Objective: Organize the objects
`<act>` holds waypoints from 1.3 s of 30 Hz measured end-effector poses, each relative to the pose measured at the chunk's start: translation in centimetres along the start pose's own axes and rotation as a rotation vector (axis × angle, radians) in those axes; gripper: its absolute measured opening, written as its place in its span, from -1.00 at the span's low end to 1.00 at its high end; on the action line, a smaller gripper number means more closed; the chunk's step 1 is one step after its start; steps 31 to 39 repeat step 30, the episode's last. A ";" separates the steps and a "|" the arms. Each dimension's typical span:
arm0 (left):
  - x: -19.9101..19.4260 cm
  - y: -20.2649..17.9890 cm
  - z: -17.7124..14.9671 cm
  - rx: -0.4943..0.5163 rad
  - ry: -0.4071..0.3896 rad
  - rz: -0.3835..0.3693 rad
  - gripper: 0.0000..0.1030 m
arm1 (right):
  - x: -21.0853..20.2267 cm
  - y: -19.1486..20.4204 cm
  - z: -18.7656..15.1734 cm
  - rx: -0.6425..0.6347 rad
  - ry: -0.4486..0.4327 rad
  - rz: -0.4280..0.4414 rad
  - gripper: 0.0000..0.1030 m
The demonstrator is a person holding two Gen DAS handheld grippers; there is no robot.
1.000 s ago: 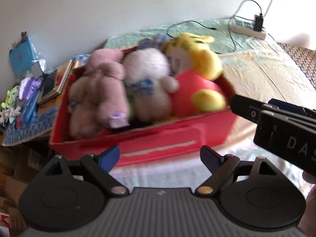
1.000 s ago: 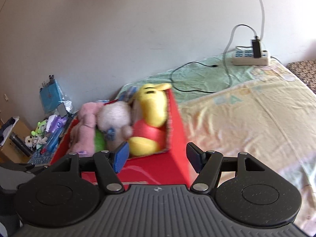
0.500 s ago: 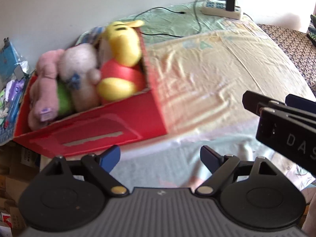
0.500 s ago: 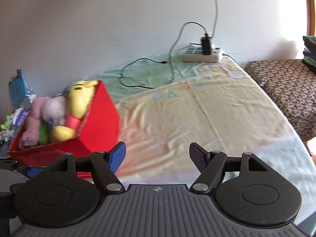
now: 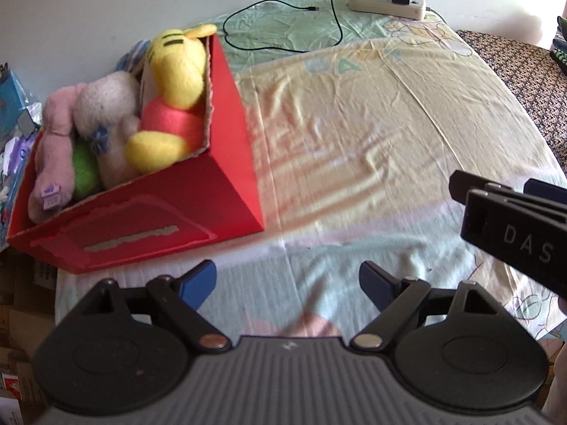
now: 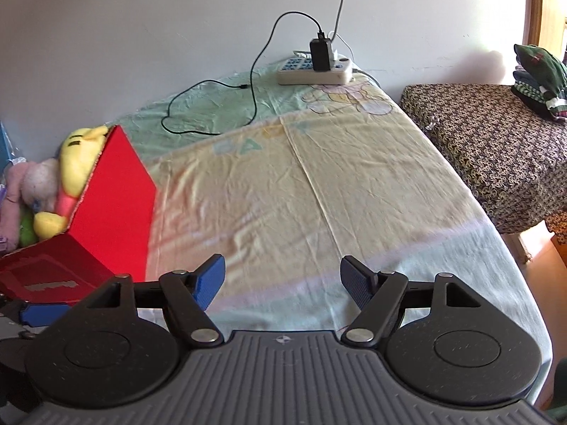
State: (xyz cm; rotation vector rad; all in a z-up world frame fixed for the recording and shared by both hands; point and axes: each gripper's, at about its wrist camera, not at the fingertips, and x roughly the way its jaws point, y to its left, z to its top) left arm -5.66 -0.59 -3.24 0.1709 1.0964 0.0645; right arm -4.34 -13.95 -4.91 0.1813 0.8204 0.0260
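Your left gripper (image 5: 287,283) is spread wide with nothing between the blue pads, hanging over the near edge of the bed sheet (image 5: 372,124). Same deal with your right gripper (image 6: 281,278): fingers apart, empty, above the sheet further to the right. The red box (image 5: 170,212) sits at the left edge of the bed, and it's stuffed: a yellow bear in a red shirt (image 5: 173,88) at the right end, a pale grey-white plush (image 5: 110,106) beside it, a pink plush (image 5: 55,141) at the left (something green is wedged low between those two). Against the far wall lies a white power strip (image 6: 313,71) with a black charger and cable.
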 end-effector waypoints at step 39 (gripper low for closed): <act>-3.6 10.0 3.2 -0.063 -0.150 0.032 0.70 | -0.6 9.1 4.0 -0.072 -0.015 -0.028 0.50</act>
